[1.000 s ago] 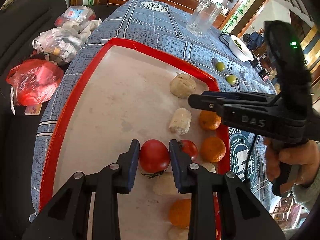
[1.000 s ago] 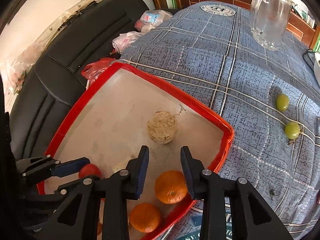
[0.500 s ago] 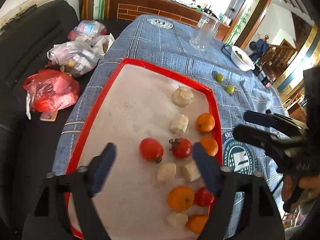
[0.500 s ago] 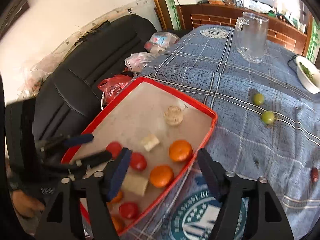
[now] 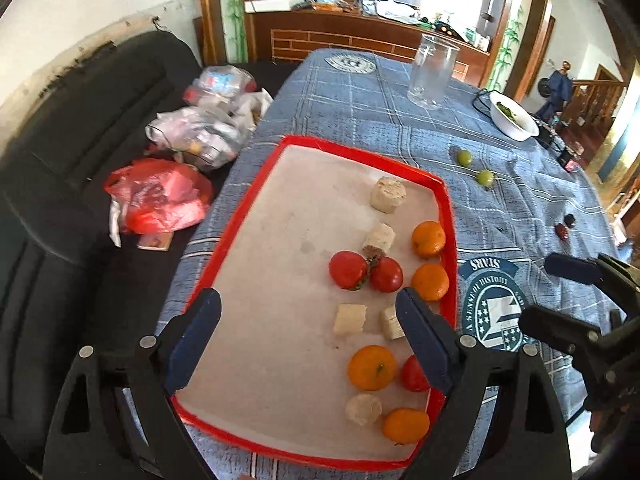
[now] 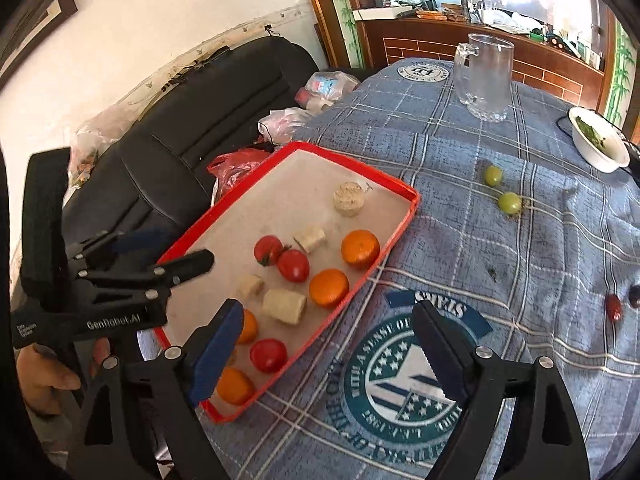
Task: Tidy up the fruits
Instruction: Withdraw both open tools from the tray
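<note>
Off the table's left edge sit plastic bags (image 5: 200, 136) on a black sofa (image 5: 80, 128). Now the left gripper (image 5: 308, 332), jaws spread wide and empty, having just been opening, hangs above the red tray (image 5: 248, 184). Its left finger is at the tray's left rim, its right finger near the right rim, part hiding a pale chunk (image 5: 390, 322). Two tomatoes (image 5: 348, 270) touch at mid-tray, beyond the fingertips and clear of them. Oranges (image 5: 428, 239) line the right rim; one orange (image 5: 372, 367) lies between the fingers, untouched. On the right, the right gripper (image 6: 332, 354) has just been opening too, holding nothing, over the tray's right rim and the tablecloth (image 6: 500, 240). Two green grapes (image 6: 493, 175) lie farther right, well apart.
</note>
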The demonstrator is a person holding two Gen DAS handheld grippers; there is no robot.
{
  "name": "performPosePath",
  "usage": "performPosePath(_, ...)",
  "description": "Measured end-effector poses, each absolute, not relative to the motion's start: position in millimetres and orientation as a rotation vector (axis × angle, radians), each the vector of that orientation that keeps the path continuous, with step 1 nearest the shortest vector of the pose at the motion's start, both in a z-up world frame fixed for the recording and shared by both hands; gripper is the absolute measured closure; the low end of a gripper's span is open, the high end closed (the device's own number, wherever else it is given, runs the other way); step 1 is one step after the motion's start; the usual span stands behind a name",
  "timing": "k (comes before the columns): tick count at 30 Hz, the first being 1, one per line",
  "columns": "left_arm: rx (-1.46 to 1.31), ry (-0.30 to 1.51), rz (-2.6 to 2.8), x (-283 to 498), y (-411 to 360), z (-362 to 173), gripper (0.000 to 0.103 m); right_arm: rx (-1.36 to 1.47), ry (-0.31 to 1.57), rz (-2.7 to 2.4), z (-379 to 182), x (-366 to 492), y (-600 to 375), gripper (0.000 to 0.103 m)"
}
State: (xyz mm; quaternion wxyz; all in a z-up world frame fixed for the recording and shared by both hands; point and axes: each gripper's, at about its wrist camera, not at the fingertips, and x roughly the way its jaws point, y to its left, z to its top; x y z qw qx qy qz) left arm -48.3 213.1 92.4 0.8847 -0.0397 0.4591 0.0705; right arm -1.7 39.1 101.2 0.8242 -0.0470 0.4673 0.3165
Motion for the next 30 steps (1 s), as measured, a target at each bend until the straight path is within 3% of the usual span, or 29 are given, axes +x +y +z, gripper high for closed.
performPosePath(30,0.011,0.970,0.262,-72.5,178.3,92.4,0.013,-0.215,0.974,0.769,101.2,-31.8,37.4,0.015)
